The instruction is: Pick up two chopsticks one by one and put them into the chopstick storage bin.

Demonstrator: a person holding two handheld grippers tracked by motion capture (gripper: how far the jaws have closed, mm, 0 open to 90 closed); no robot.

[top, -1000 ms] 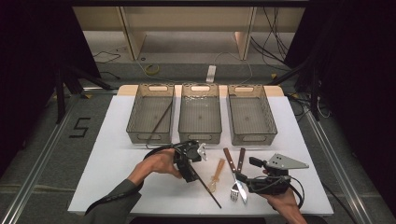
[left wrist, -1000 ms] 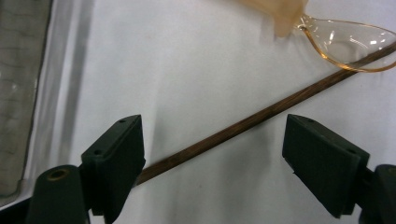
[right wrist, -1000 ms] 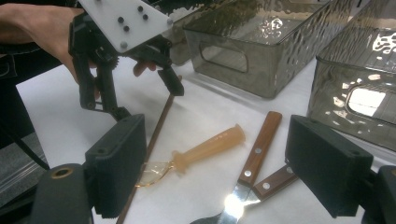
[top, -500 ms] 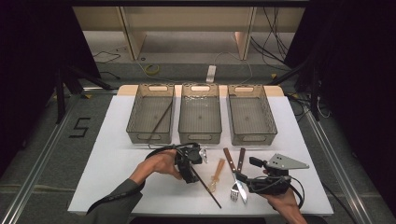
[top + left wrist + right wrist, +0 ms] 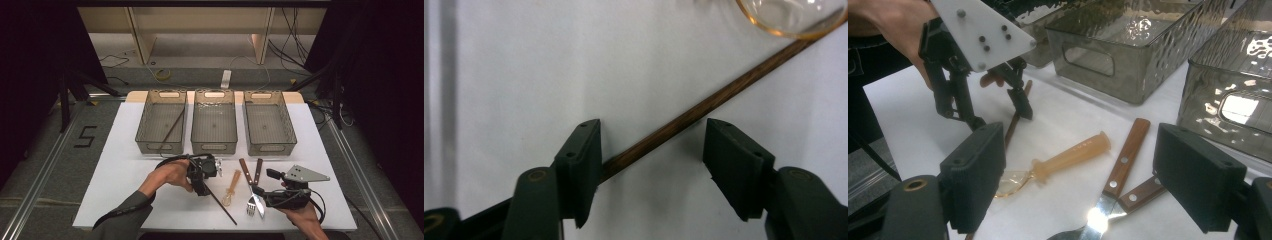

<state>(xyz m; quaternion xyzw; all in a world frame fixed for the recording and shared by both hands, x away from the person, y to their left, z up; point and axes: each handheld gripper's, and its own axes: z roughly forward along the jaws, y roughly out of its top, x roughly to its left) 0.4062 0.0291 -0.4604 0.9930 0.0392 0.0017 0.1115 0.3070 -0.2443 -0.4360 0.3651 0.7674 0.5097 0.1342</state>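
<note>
A dark wooden chopstick (image 5: 223, 207) lies slanted on the white table (image 5: 120, 170). My left gripper (image 5: 200, 189) points down over its upper end. In the left gripper view the chopstick (image 5: 704, 107) runs across the gap of that gripper (image 5: 651, 145). Its jaws have just been closing, and the pads stand apart without pinching the stick. My right gripper (image 5: 265, 184) rests open at the front right, beside a wood-handled knife (image 5: 245, 171) and fork (image 5: 258, 170). The right gripper view has the left gripper (image 5: 999, 116) straddling the chopstick (image 5: 1015, 120).
An amber plastic spoon (image 5: 231, 187) lies between the chopstick and the knife. Three smoked clear bins stand in a row at the back: left (image 5: 160, 146), middle (image 5: 214, 146), right (image 5: 270, 146). The left bin holds another chopstick (image 5: 172, 127).
The left gripper's jaws have narrowed around the chopstick on the table. Both hands have kept their places.
</note>
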